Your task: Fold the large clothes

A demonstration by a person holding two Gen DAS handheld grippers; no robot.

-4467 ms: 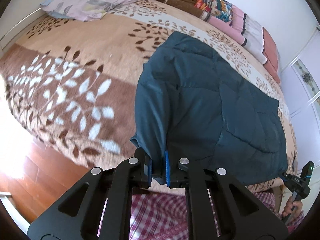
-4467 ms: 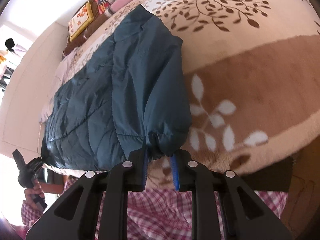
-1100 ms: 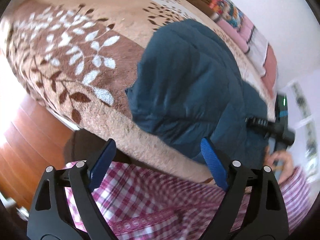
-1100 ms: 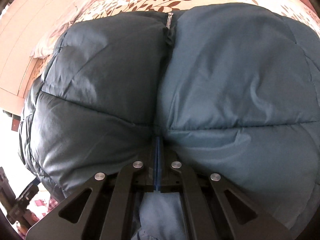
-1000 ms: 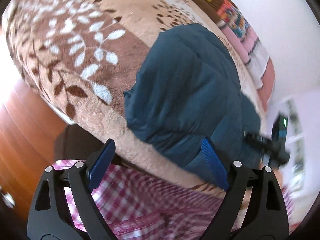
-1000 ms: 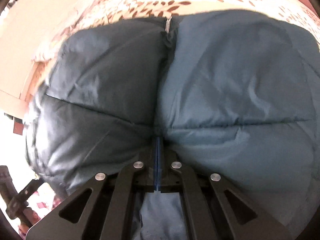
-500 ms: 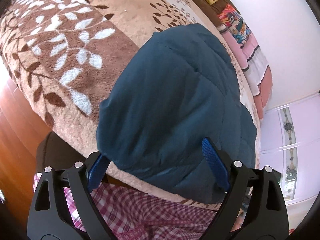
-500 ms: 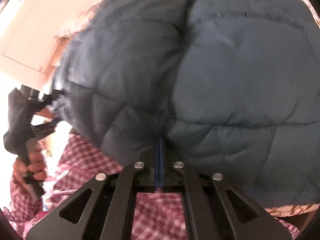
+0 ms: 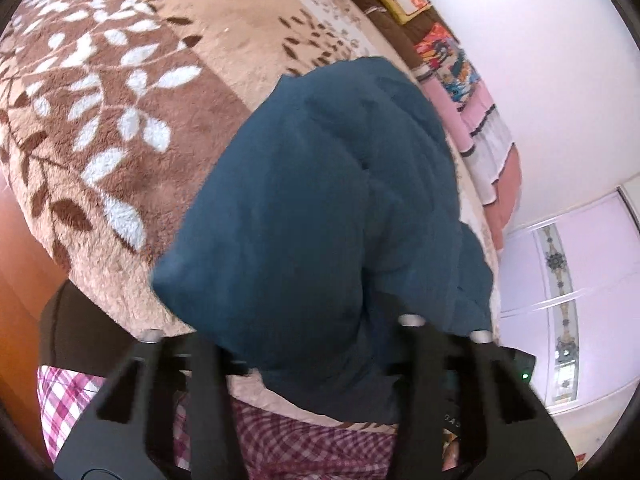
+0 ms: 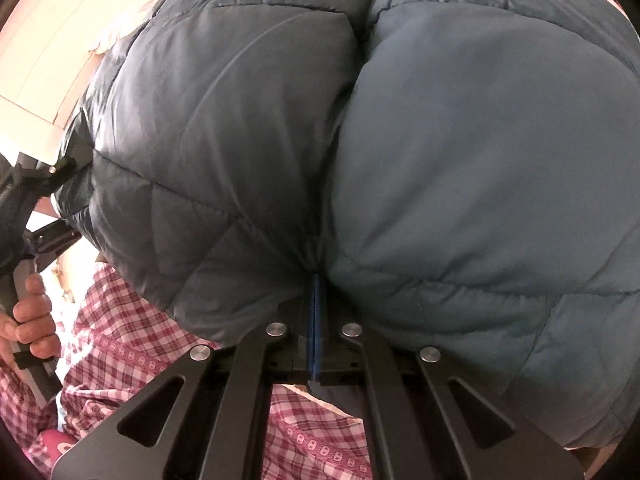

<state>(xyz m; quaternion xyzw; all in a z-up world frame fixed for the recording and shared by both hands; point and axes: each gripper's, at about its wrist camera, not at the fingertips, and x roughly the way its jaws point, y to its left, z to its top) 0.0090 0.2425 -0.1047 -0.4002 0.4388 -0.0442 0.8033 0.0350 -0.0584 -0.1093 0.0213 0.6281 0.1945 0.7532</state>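
A puffy dark teal jacket [image 9: 320,200] lies folded on the bed, its near edge hanging over the bedside. My left gripper [image 9: 308,340] sits at that near edge with its jaws closing. A thick fold of the jacket fills the gap and hides the pads. In the right wrist view the jacket [image 10: 480,160] fills almost the whole picture. My right gripper [image 10: 316,280] is shut, its blue pads pinching a seam of the quilted fabric. The left gripper's body [image 10: 36,200] shows at the far left, held by a hand [image 10: 32,320].
A tan and brown leaf-patterned blanket [image 9: 120,120] covers the bed. Pillows and folded bedding [image 9: 480,120] line its far side, below a white wall. A pale wardrobe [image 9: 560,300] stands at the right. The person's checked clothing [image 10: 120,340] is just below both grippers.
The left gripper moved in onto the jacket's near edge and its jaws went from wide open to narrow around the fabric. The right gripper, still pinching, shifted toward the near bedside.
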